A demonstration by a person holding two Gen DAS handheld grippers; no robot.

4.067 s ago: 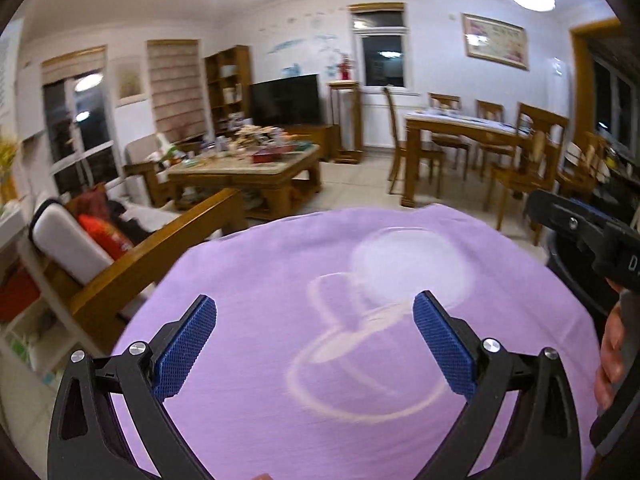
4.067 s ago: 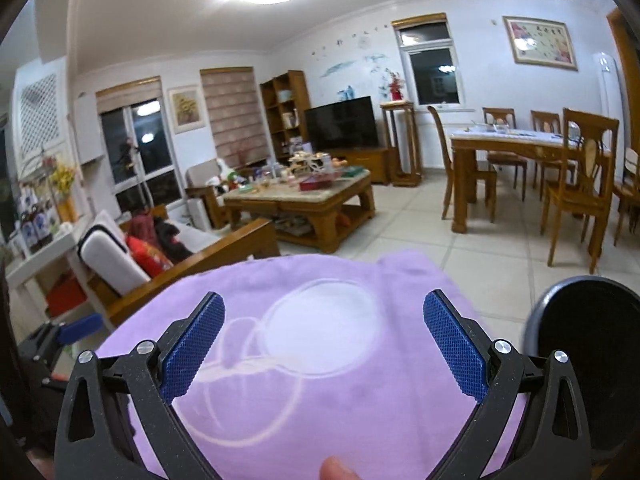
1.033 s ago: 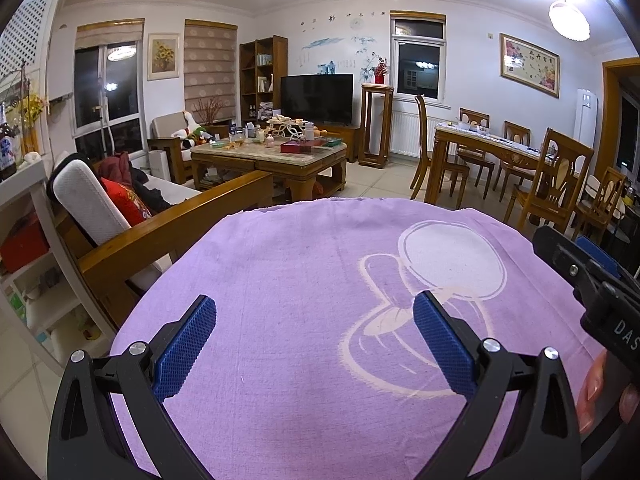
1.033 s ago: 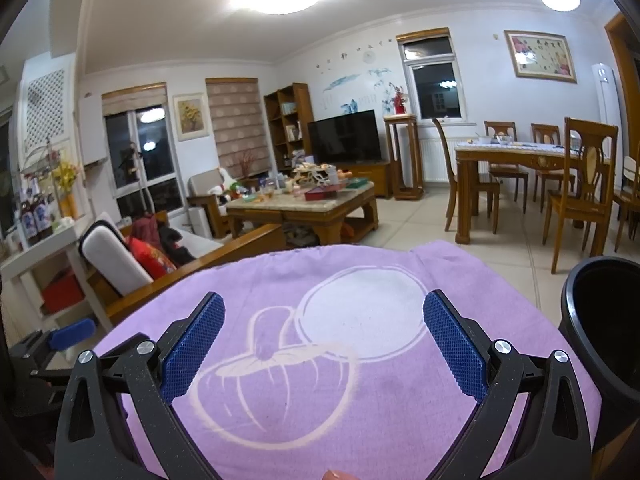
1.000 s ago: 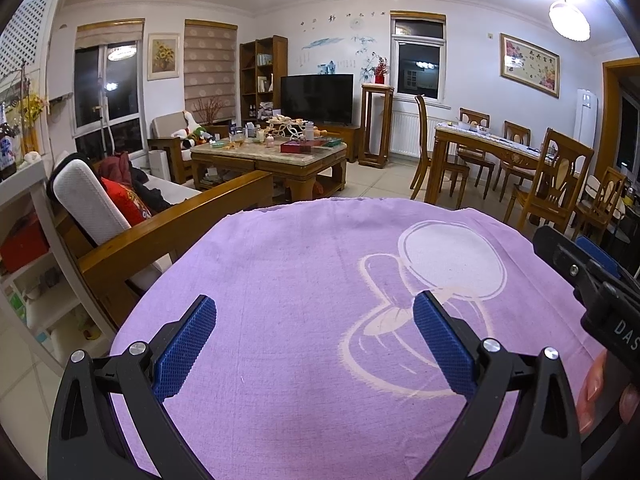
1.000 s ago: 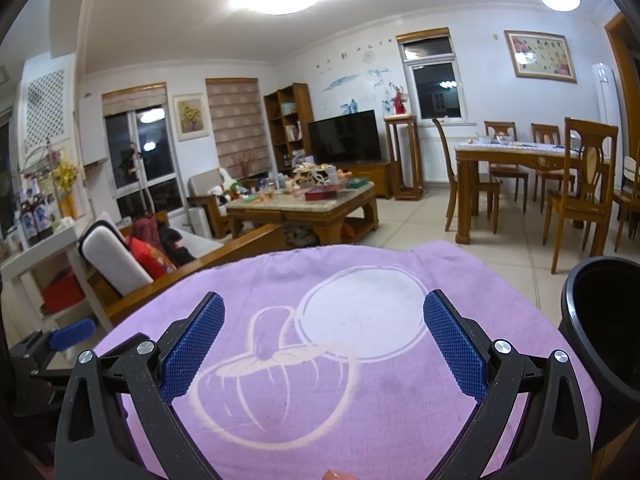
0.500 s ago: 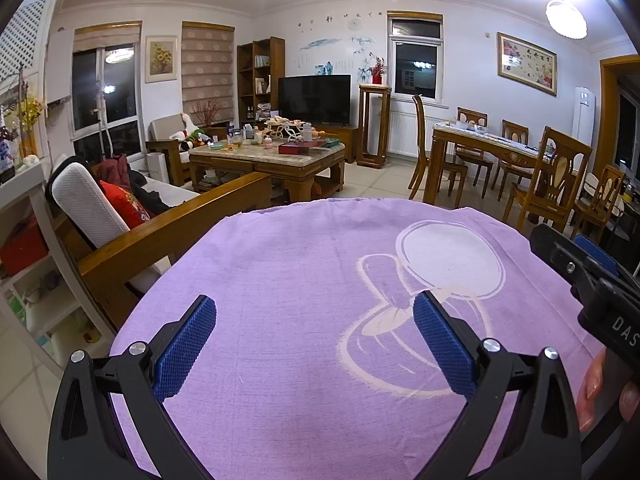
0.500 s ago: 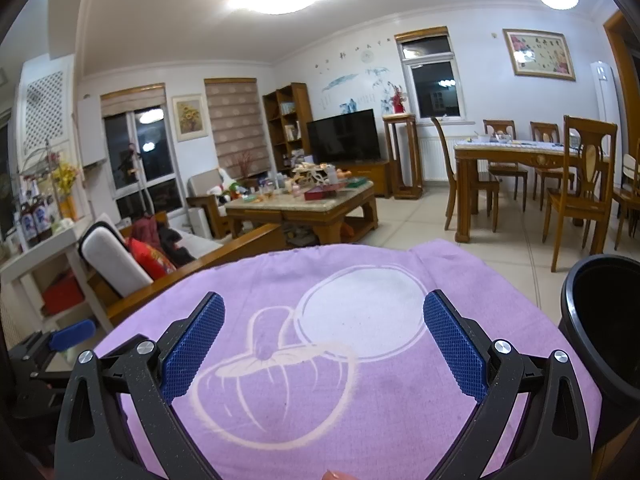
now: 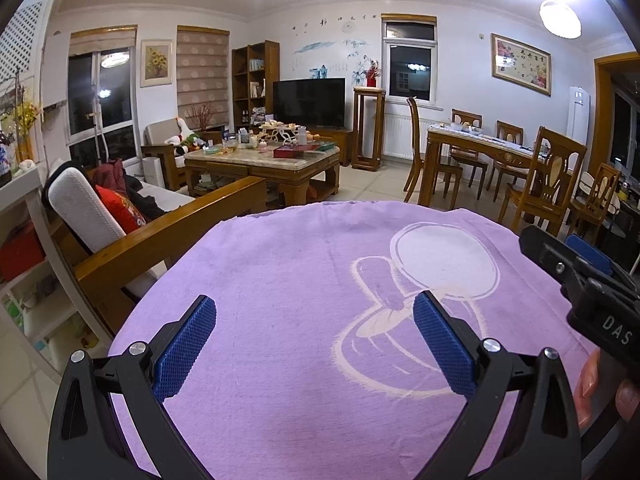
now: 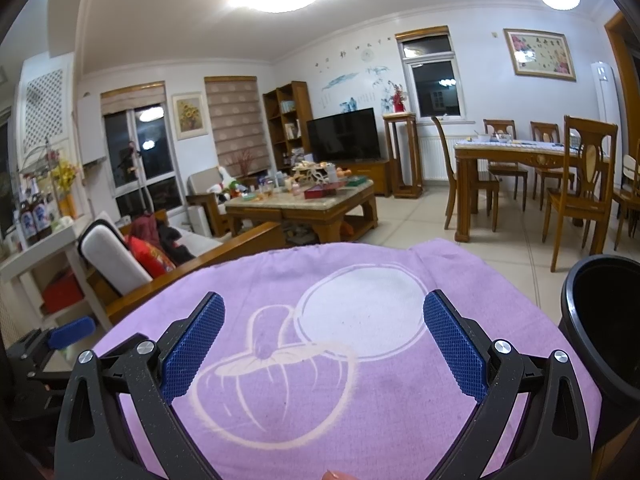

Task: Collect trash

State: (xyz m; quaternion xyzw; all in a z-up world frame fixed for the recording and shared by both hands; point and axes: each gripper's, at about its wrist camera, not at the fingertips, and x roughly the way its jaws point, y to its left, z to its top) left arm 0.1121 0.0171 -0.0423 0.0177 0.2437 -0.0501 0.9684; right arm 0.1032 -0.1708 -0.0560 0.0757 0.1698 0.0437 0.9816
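Note:
My left gripper [image 9: 314,338] is open and empty above a purple cloth [image 9: 300,280] with a pale cartoon print. My right gripper [image 10: 322,340] is also open and empty above the same cloth [image 10: 360,400]. A black bin [image 10: 604,320] stands at the cloth's right edge, its mouth open. The right gripper's body shows at the right of the left wrist view [image 9: 580,280], and the left gripper's blue pad shows low left in the right wrist view [image 10: 70,332]. I see no trash on the cloth.
A wooden sofa arm [image 9: 168,236] with cushions runs along the left. A cluttered coffee table [image 10: 304,200] stands farther back. A dining table with chairs [image 10: 532,160] is at the right. White shelves [image 9: 24,280] stand at far left.
Since four seconds ago both grippers have tilted up and steadied, so more of the room shows. Over the last second almost nothing has moved.

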